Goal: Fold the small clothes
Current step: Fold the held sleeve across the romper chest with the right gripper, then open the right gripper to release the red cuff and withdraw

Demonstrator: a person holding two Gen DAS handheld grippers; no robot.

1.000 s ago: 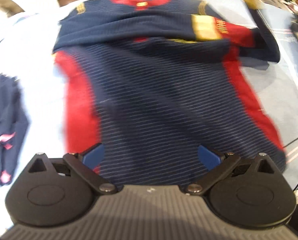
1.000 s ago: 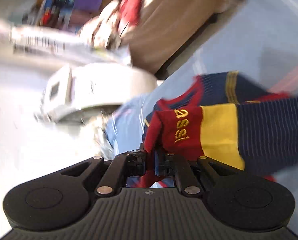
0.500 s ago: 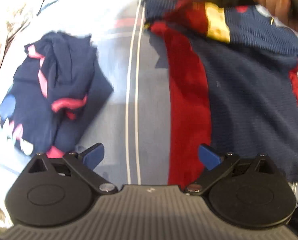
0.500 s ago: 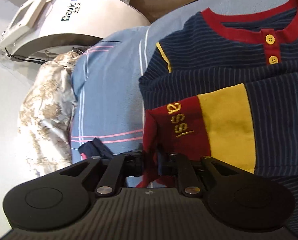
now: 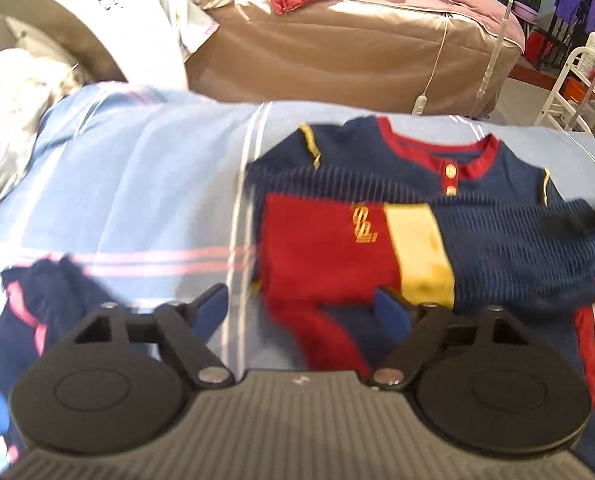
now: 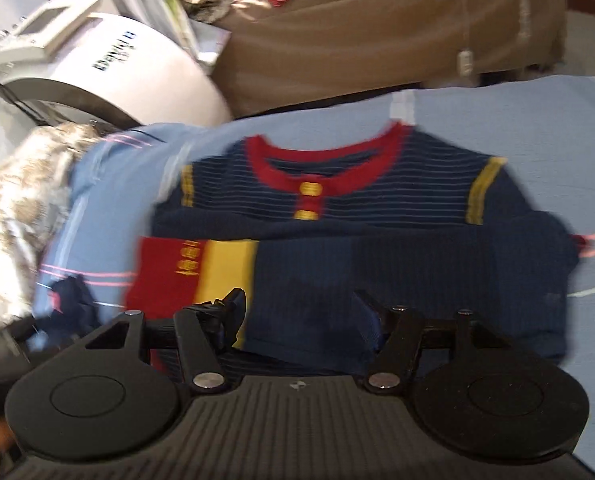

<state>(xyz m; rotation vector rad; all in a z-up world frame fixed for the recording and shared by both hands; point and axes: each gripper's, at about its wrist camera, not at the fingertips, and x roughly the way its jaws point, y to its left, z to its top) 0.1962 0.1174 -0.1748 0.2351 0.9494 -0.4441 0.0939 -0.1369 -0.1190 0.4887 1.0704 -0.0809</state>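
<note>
Both claws hover above the striped shirt (image 5: pixel 497 248).

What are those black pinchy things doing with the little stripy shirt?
A person is folding a small navy shirt on a blue bedsheet. One sleeve lies folded across its front. The right hand-held gripper is opening, nothing between its fingers. The left hand-held gripper is closing above the shirt's edge, gripping nothing yet.

Motion blur smears the shirt (image 6: pixel 357 216) and its chest lettering. The bottom edge cuts off the shirt's hem. A second garment (image 5: pixel 29 320) is half hidden behind the left gripper (image 5: pixel 303 308).
</note>
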